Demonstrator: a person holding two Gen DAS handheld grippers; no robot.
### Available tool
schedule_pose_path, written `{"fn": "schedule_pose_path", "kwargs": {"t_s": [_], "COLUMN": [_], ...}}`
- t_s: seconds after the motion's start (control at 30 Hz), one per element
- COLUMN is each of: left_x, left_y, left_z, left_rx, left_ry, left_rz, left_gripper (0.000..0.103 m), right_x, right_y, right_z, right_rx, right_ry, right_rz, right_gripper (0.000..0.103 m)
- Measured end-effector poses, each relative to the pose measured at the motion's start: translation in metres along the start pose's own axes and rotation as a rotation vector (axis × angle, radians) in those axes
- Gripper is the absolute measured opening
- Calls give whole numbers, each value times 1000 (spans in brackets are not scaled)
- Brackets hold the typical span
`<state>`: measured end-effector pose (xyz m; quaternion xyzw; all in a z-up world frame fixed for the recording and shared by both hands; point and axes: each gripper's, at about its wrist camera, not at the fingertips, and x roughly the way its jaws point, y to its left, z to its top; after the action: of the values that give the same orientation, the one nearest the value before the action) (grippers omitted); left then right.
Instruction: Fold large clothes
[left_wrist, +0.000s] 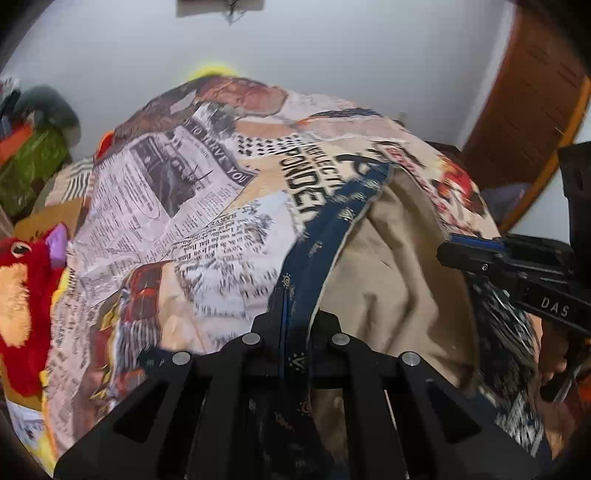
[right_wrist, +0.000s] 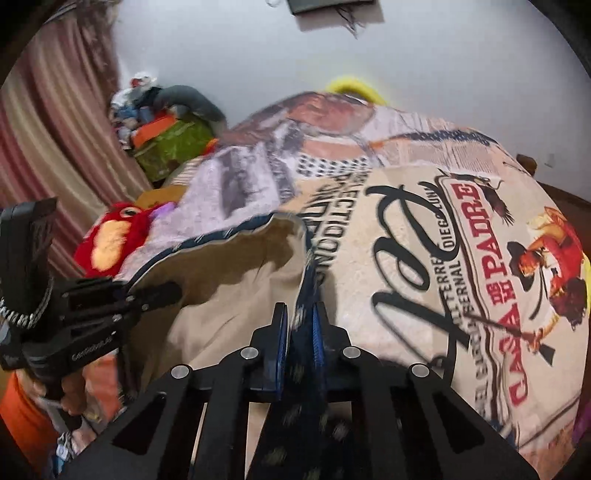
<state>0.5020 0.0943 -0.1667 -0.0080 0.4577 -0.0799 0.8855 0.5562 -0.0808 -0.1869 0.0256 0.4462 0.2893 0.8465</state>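
A large garment, navy patterned outside (left_wrist: 325, 229) and beige inside (left_wrist: 388, 266), lies bunched on a bed sheet printed with newspaper and poster pictures (left_wrist: 166, 206). My left gripper (left_wrist: 297, 314) is shut on the garment's navy edge, which runs up between its fingers. In the right wrist view my right gripper (right_wrist: 300, 310) is shut on another stretch of that navy edge (right_wrist: 301, 332), pinched between its blue pads. The beige inside (right_wrist: 236, 280) spreads to its left. Each gripper shows in the other's view: the right gripper (left_wrist: 454, 254) at the right, the left gripper (right_wrist: 173, 291) at the left.
A red plush toy (left_wrist: 22, 295) (right_wrist: 110, 240) lies at the bed's left side. Behind it stand a green bag (right_wrist: 173, 147) and piled items, by a striped curtain (right_wrist: 55, 129). A wooden panel (left_wrist: 524, 92) stands at the far right. A hand (right_wrist: 74, 395) grips the left handle.
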Motion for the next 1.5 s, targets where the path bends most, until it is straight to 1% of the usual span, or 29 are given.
{"fn": "schedule_pose_path", "kwargs": {"t_s": [0.13,0.2,0.27,0.37,0.43,0.5,0.53,0.57,0.6,0.63,0.67,0.7,0.8,0.83,1.03,1.1,1.13,1.17,1.2,1.23,1.27,1.3,1.37,1.5], "left_x": [-37,-49,-58,-67,-70,-71,-70,-69,-67,-66,-64,-63,-60,-59,-51,-50,-49,-47,-46,-46,-45,-45,-45,-51], "left_y": [-17,-26,-34,-47,-56,-60,-62,-62,-60,-58,-55,-53,-44,-41,-28,-25,-23,-21,-20,-19,-18,-17,-16,-16], "left_z": [-25,-39,-53,-76,-94,-109,-117,-121,-129,-134,-137,-140,-146,-147,-150,-151,-151,-151,-151,-151,-152,-152,-152,-154], "left_rx": [74,101,126,164,202,223,228,227,219,211,202,195,166,158,120,114,109,103,98,96,94,91,88,86], "left_ry": [-7,-5,2,15,21,26,34,39,49,53,57,60,63,63,60,60,61,63,64,65,65,64,61,50], "left_rz": [2,4,2,-7,-13,-20,-22,-23,-25,-26,-29,-32,-49,-56,-93,-102,-108,-112,-112,-112,-110,-108,-107,-94], "left_gripper": [8,8,8,8,8,8,8,8,8,8,8,8,8,8,8,8,8,8,8,8,8,8,8,8], "right_x": [-35,-51,-63,-86,-99,-106,-108,-109,-111,-112,-114,-112,-96,-86,-13,8,15,23,31,38,43,44,43,25], "right_y": [17,26,33,43,48,50,50,50,50,51,52,54,60,62,77,82,84,86,87,88,88,87,87,86], "right_z": [-20,-32,-43,-58,-63,-64,-63,-62,-63,-63,-64,-63,-59,-56,-41,-36,-35,-34,-32,-31,-31,-32,-35,-46], "right_rx": [-31,-47,-61,-90,-95,-97,-96,-93,-91,-91,-101,-121,-156,-160,-148,-144,-144,-144,-140,-133,-124,-115,-111,-144], "right_ry": [-6,-4,-4,-31,-48,-42,-23,-12,-12,-24,-48,-50,-16,0,112,132,141,154,164,171,181,184,174,148], "right_rz": [27,32,28,18,10,17,20,21,19,14,8,4,-25,-27,25,17,19,25,27,30,40,52,65,29], "right_gripper": [8,8,8,8,9,11,18,37,51,72,75,75,75,75,75,72,65,55,48,33,21,17,11,7]}}
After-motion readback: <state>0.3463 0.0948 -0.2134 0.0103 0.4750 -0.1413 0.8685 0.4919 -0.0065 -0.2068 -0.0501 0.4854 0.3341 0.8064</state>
